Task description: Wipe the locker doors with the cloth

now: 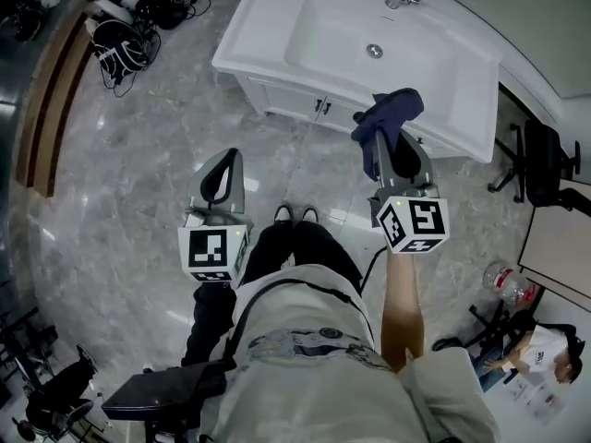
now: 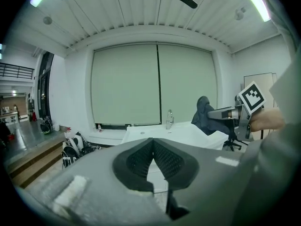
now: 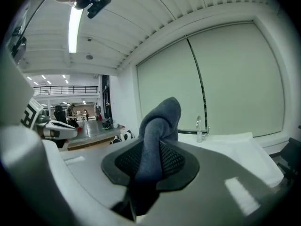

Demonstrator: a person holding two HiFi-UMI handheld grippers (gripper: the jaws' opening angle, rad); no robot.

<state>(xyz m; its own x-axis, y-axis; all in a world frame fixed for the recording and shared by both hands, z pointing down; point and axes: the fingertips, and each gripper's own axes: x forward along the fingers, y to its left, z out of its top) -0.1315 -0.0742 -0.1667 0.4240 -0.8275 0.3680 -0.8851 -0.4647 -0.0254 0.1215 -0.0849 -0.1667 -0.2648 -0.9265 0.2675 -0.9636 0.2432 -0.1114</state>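
clamping a crumpled dark blue fabric cloth [image 3: 159, 121] tight in the jaws of the right gripper [image 3: 151, 160]. holding the left gripper [image 2: 153, 149] with jaws pressed together on nothing, facing a white basin cabinet [image 1: 263, 40].

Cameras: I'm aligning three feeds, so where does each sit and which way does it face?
Head view: on the person's head, facing steeply down at floor and sink; shows torso, left gripper, right gripper.
Left gripper view: on the left gripper, facing along its shut, empty jaws toward sink and blinds; right gripper at right.
Right gripper view: on the right gripper, facing along jaws shut on the cloth toward the tap; left gripper at left.
Shared: all show sink and cloth.
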